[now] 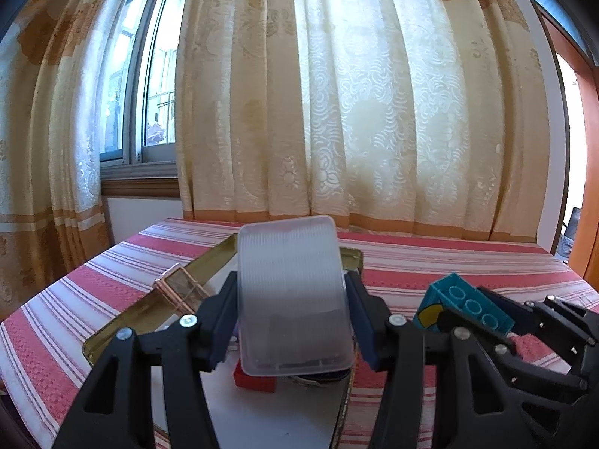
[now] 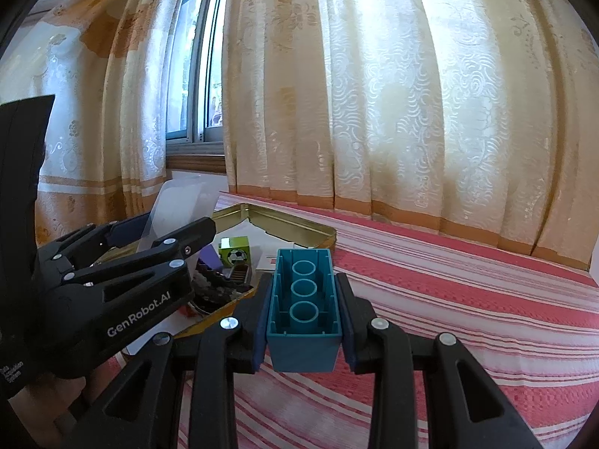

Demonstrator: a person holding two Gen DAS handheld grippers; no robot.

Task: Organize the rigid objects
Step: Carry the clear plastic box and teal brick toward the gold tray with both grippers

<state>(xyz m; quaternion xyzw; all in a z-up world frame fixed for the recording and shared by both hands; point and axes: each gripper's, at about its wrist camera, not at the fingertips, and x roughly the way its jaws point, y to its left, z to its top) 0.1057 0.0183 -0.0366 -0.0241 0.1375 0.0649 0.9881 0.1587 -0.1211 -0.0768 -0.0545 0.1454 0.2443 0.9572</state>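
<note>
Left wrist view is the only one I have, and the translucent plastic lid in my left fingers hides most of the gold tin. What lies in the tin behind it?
Observer: A green cube with a football printed on it stands inside the gold tin.
Operator: Is something beside this cube?
Observer: Yes, a purple block sits just left of it.
Operator: And the teal brick, is it above the tin?
Observer: No. The right gripper holds the teal brick over the striped cloth, to the right of the tin.
</note>
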